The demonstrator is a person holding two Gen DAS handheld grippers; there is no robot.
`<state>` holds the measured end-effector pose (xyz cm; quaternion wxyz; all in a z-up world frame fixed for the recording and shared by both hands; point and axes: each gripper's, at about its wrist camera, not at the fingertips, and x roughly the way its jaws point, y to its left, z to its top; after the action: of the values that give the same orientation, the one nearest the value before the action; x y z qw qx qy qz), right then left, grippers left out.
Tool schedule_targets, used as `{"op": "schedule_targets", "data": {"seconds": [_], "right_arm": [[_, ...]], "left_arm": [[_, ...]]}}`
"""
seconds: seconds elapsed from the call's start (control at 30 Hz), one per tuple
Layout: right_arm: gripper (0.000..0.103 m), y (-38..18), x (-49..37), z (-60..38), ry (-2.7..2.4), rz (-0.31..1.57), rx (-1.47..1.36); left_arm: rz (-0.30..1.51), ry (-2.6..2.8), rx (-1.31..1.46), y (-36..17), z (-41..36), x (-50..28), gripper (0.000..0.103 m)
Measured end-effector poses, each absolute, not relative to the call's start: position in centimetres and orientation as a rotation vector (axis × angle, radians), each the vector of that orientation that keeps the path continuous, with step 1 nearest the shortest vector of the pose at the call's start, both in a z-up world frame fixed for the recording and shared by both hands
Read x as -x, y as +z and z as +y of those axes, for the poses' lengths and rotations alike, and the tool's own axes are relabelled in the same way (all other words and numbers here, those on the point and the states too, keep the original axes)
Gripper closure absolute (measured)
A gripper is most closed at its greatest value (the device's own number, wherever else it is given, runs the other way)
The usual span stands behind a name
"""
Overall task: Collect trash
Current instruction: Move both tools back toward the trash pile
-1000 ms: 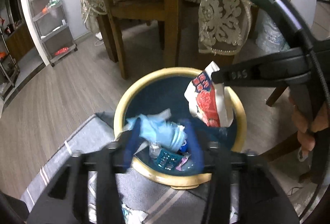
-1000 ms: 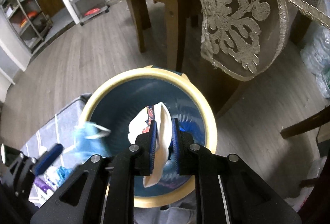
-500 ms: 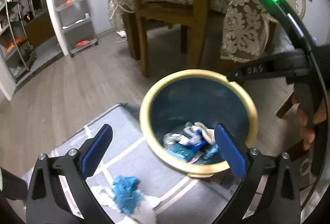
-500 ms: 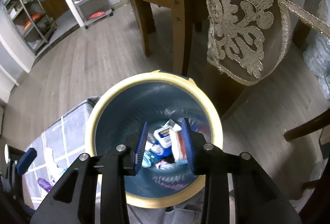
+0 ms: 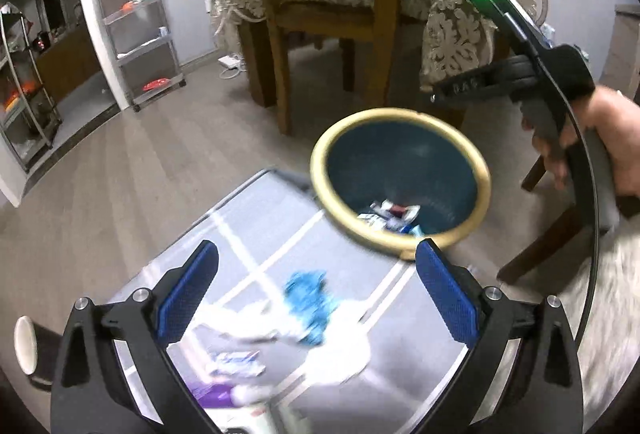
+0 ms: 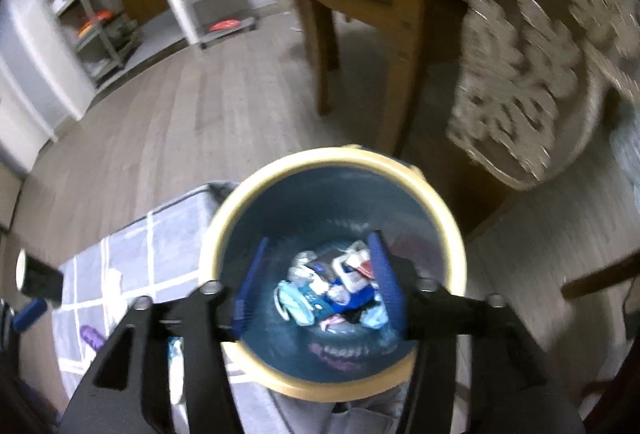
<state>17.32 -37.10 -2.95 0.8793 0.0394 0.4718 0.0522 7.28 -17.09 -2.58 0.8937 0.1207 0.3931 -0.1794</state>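
The left gripper (image 5: 316, 298) hangs over the grey rug (image 5: 248, 234), its jaws spread as wide as they go, with nothing between them; blurred blue and white scraps (image 5: 308, 298) lie loose on the rug below. The right gripper (image 6: 316, 286) sits above the yellow-rimmed bin (image 6: 448, 230); its jaws have just been opening, stand about half apart and grip nothing. The dropped trash (image 6: 332, 286) lies jumbled at the bottom of the bin, which stands upright, mouth upward. Beyond stand a wooden chair (image 5: 328, 14) and a lace tablecloth (image 6: 532, 74)
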Motion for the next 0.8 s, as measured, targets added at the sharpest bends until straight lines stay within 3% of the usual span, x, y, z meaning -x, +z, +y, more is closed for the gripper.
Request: {"op": "schedule_targets", "data": {"seconds": [0.33,0.8], "right_arm": [[0.011,-0.9,-15.2,-29.1,0.369,0.906,0.063],[0.011,-6.5,-14.0,-18.6,0.565,1.068,0.272]], "left_arm": [[0.883,-0.286,-0.242,-2.5,-8.4,-4.5,0.006],[0.988,-0.223,-0.234,-6.5,-2.2,-4.6,0.006]]}}
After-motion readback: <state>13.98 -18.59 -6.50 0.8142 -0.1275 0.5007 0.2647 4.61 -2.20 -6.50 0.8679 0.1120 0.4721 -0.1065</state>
